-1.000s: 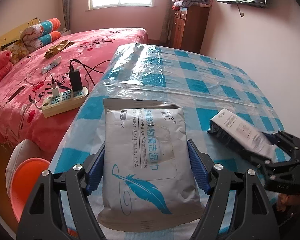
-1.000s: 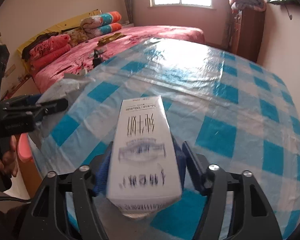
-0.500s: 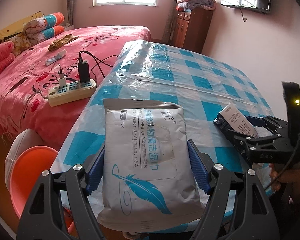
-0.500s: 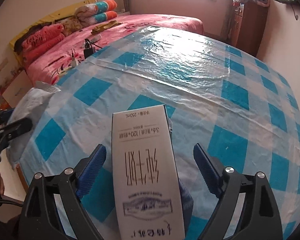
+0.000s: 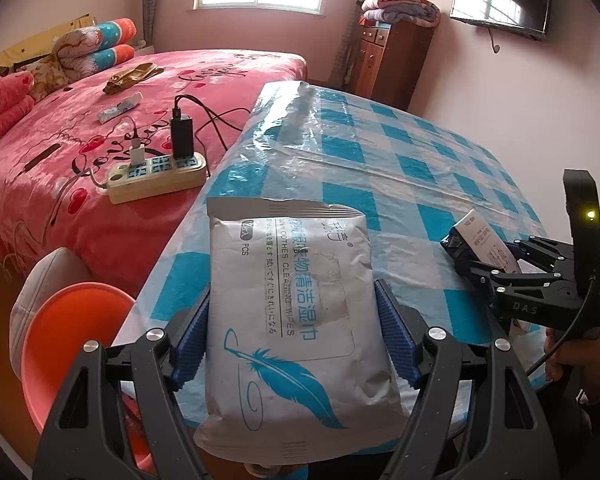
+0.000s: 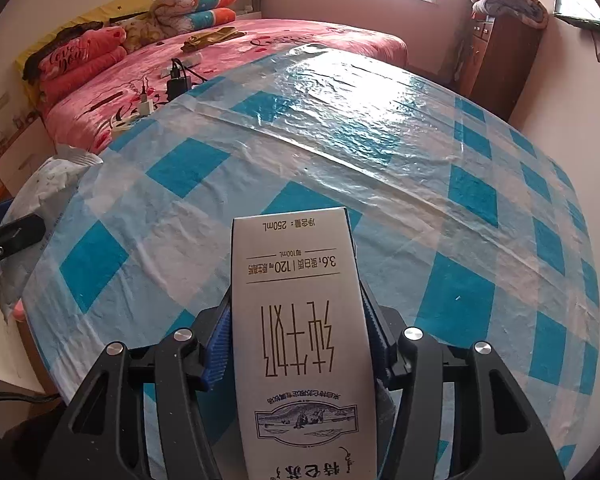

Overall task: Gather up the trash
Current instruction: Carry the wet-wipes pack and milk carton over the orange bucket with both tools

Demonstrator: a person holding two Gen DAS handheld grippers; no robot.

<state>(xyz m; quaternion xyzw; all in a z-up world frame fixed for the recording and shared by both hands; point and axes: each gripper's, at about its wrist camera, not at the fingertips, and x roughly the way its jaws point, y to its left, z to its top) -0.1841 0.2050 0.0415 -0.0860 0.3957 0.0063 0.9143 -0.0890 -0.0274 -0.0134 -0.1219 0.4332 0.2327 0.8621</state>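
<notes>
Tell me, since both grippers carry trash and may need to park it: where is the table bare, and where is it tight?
Bare: the checked tablecloth beyond the milk carton, out to the far edge by the wooden cabinet. Tight: the near corner beside the bed, where the wipes pack in the left gripper sits near the right gripper, whose jaws are closing on the carton.

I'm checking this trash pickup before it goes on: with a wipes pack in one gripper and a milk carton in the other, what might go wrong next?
1. The right gripper is closing on the milk carton near one end only; it may pivot or slip.
2. The soft wipes pack in the left gripper sags beyond the pads and could slide out.
3. The orange bin sits below the table edge; a drop may miss.
</notes>
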